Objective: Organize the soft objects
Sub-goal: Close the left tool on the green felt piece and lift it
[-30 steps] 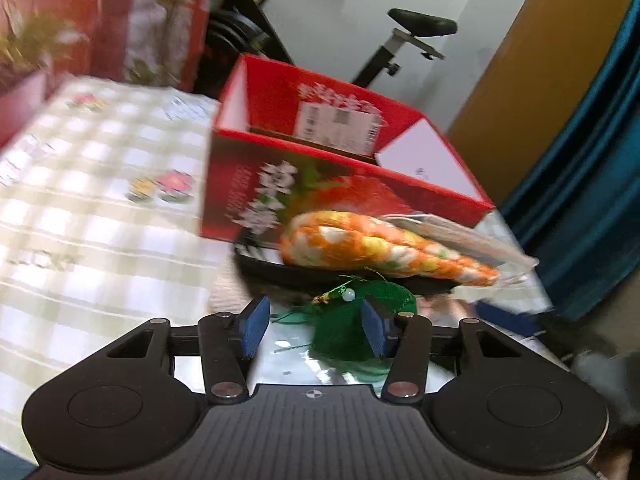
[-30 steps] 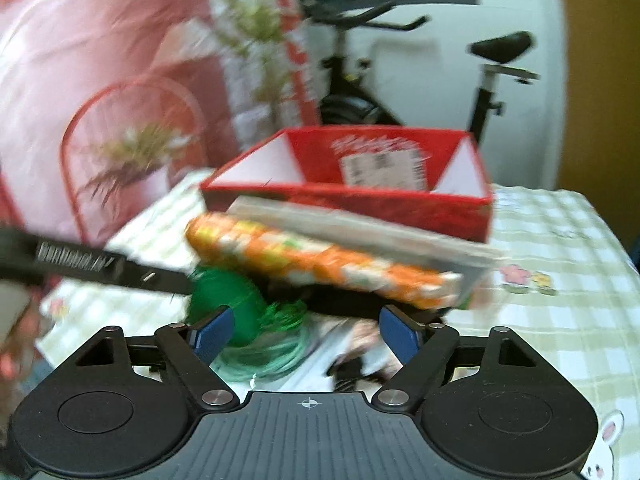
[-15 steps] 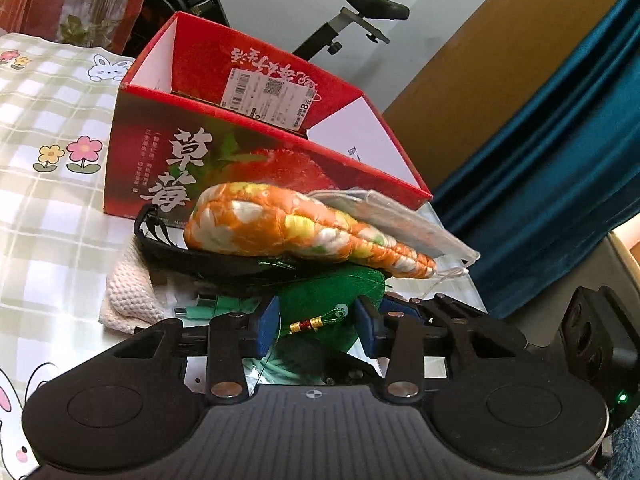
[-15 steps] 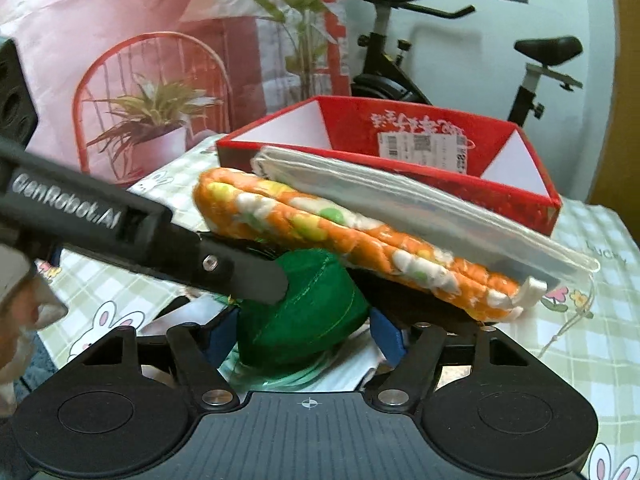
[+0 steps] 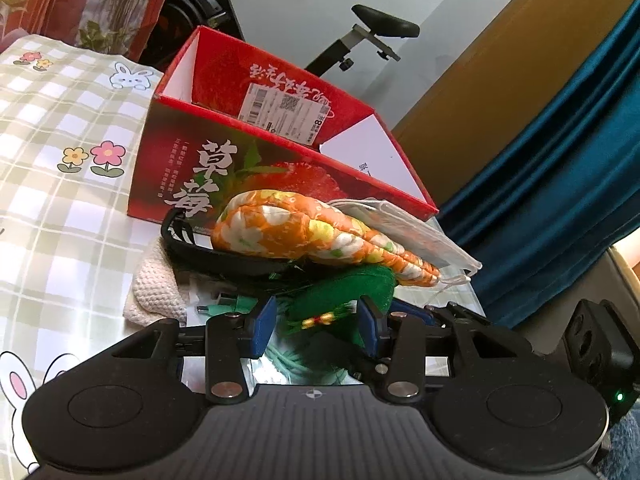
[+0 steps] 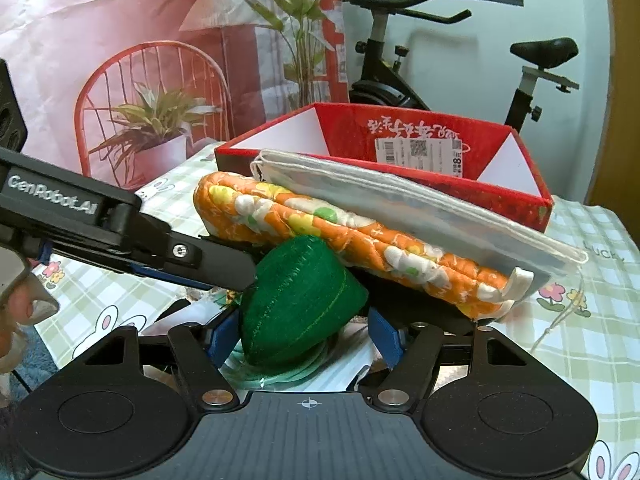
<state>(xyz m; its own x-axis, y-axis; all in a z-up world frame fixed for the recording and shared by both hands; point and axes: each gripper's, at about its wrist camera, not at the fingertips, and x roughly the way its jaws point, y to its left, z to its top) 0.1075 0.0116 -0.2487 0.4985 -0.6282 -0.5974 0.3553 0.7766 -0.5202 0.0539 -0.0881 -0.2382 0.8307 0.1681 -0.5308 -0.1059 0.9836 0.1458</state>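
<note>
A green soft pouch lies at the front of a pile, under an orange flowered pad and a white face mask. My right gripper is open with its blue pads on either side of the pouch. My left gripper is around the pouch's tasselled end, pads close to it; I cannot tell if they press it. The left gripper's arm reaches in from the left in the right wrist view. A red open box stands behind the pile.
A cream knitted cloth and a black band lie under the orange pad. Green cord lies below the pouch. The checked tablecloth spreads to the left. An exercise bike stands behind the table, a blue curtain to the right.
Both grippers have come closer to the pile. The right gripper's pads now straddle the green pouch. The left gripper's jaws have narrowed around the pouch's tasselled end.
</note>
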